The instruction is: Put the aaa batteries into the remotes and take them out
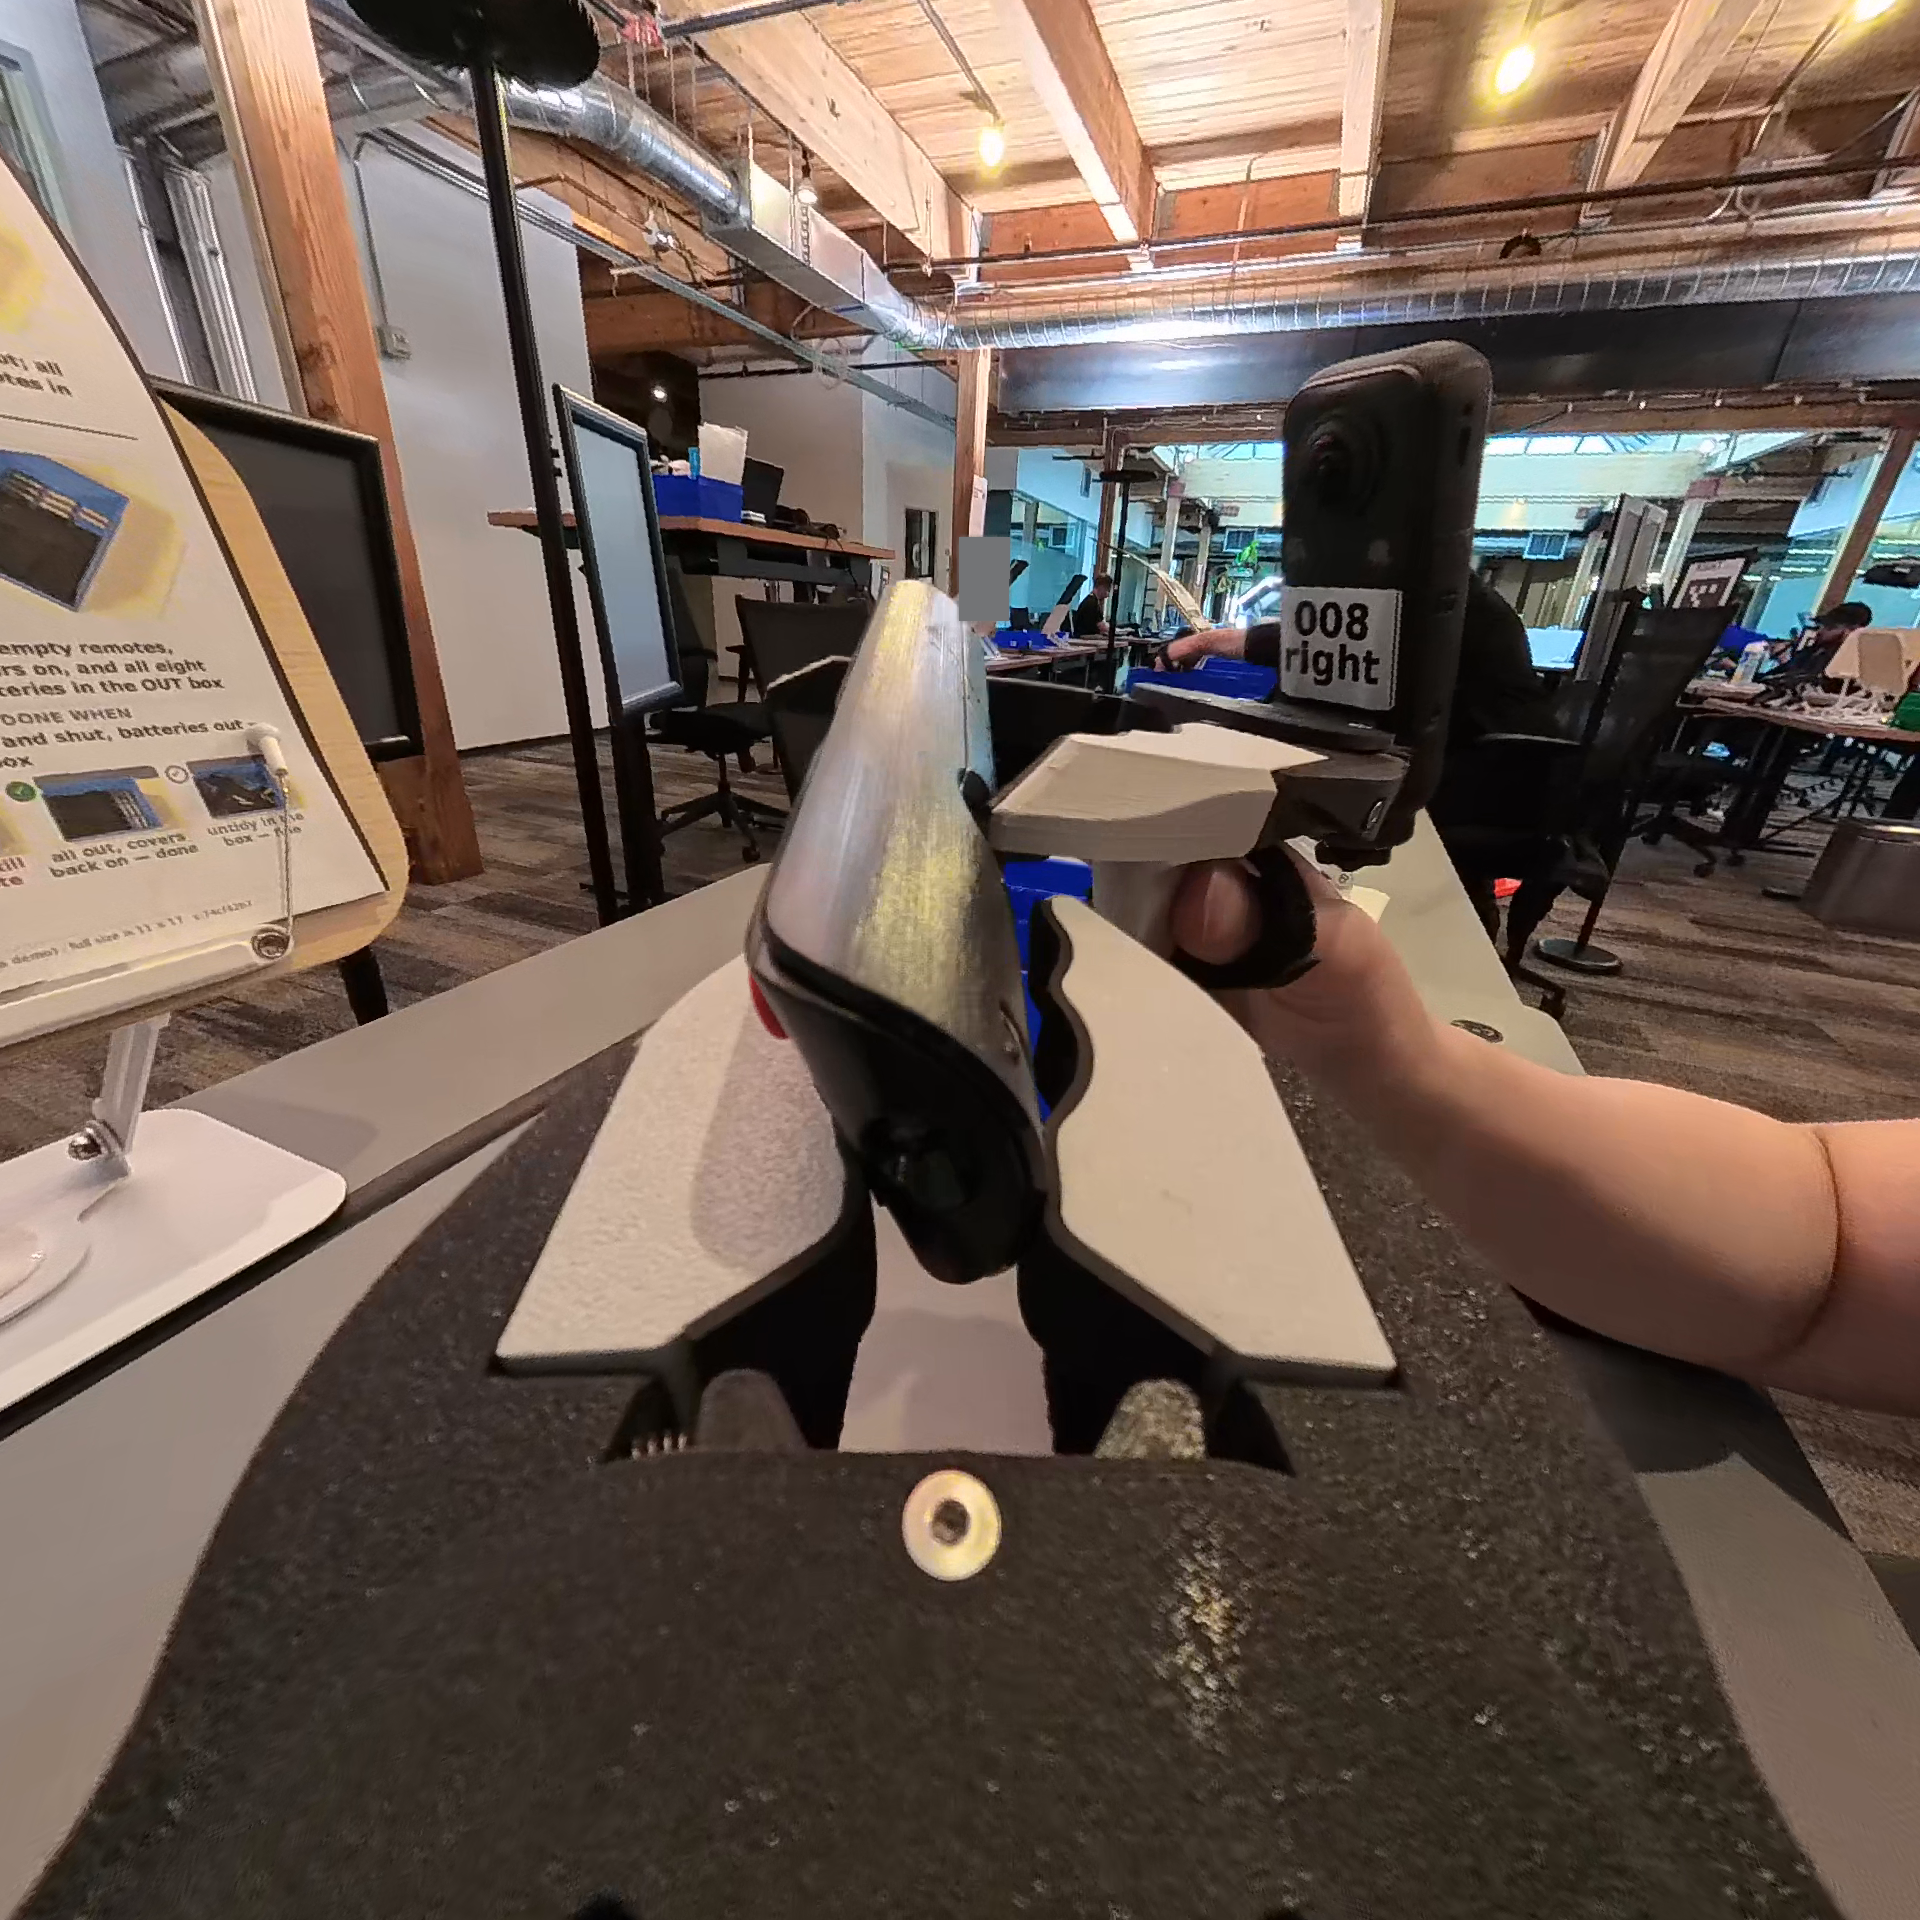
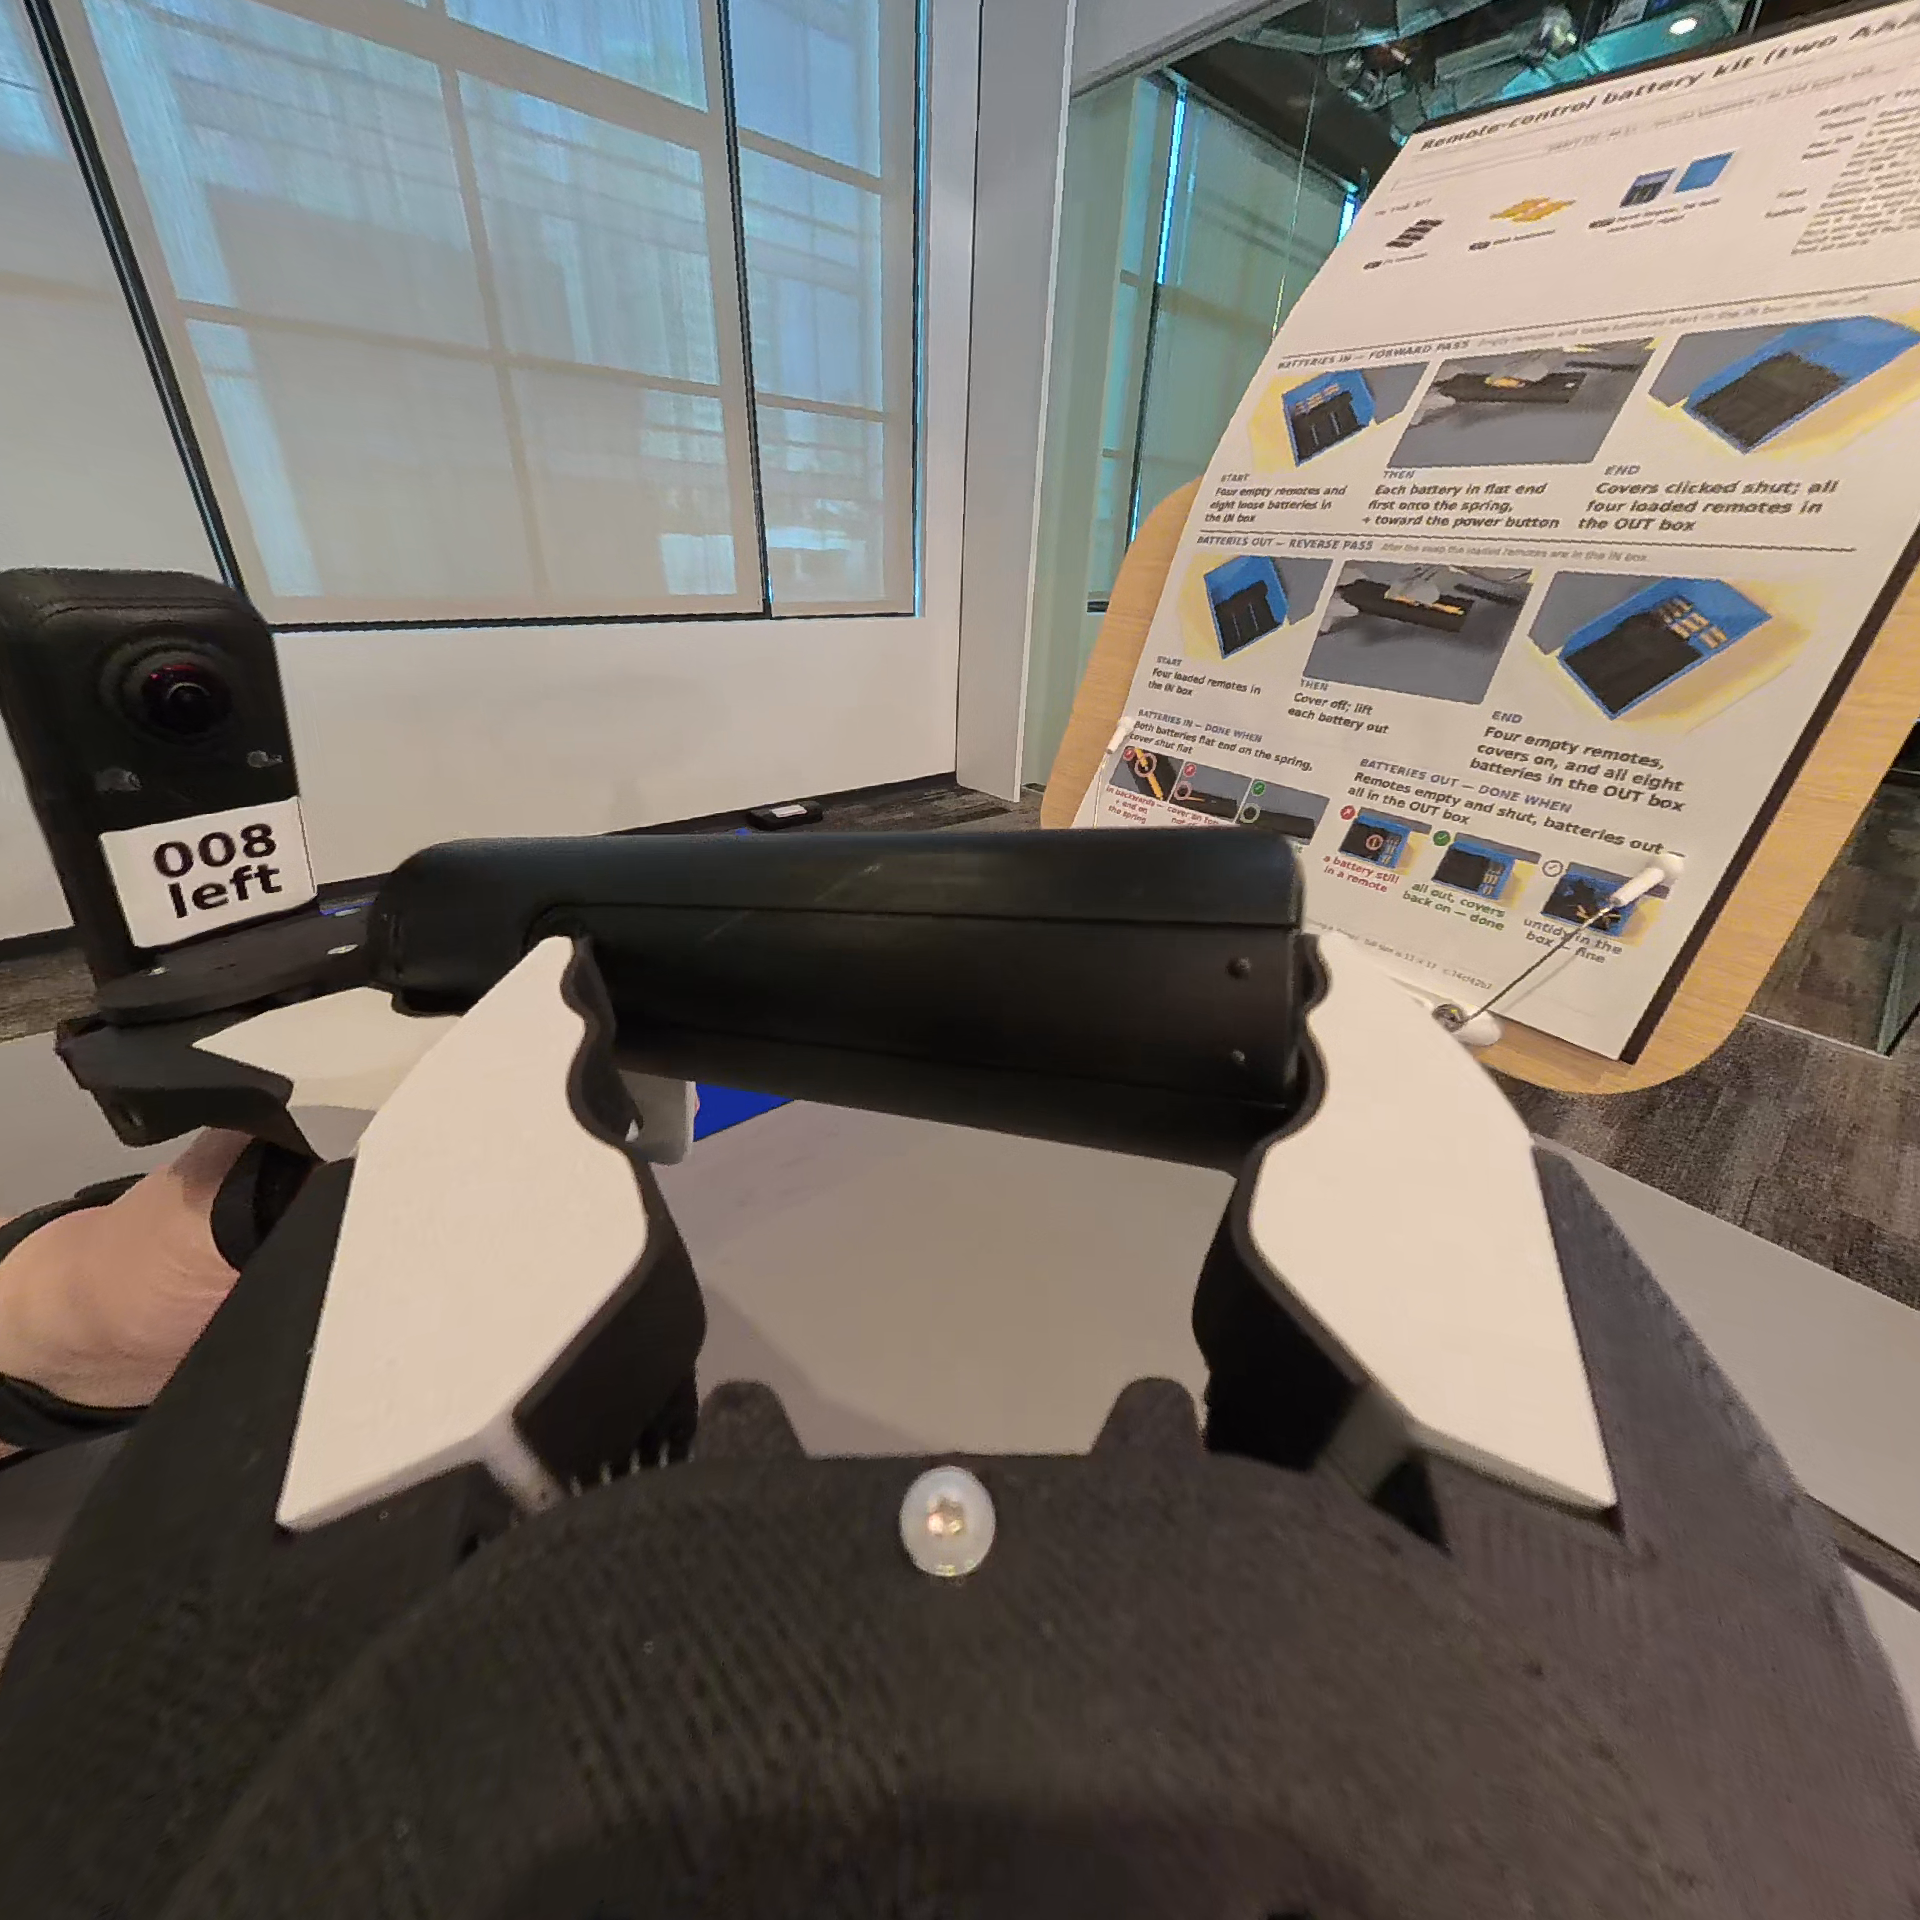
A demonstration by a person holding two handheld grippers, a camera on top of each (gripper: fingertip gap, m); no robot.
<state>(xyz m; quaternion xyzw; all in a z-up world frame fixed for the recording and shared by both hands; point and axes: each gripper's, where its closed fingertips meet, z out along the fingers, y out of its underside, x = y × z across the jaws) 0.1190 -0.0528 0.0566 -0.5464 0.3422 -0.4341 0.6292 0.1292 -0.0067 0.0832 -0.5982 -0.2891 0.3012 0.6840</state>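
My left gripper (image 1: 899, 956) is shut on the lower end of a black remote (image 1: 894, 883) and holds it tilted up above the grey table (image 1: 468, 1049). The remote's glossy back faces the left wrist camera. In the right wrist view the remote (image 2: 883, 935) lies crosswise between the wide-apart fingers of my right gripper (image 2: 945, 987). The right fingertip (image 2: 1351, 1039) touches the remote's end. The left fingertip (image 2: 520, 1060) overlaps its side. In the left wrist view, one right-gripper finger (image 1: 1132, 800) meets the remote's edge. No batteries show.
An instruction board on a white stand (image 1: 156, 675) is at the table's left, and it also shows in the right wrist view (image 2: 1507, 623). A blue box (image 1: 1044, 883) sits behind the remote. A person's hand (image 1: 1299, 987) holds the right gripper. Office desks and chairs stand beyond.
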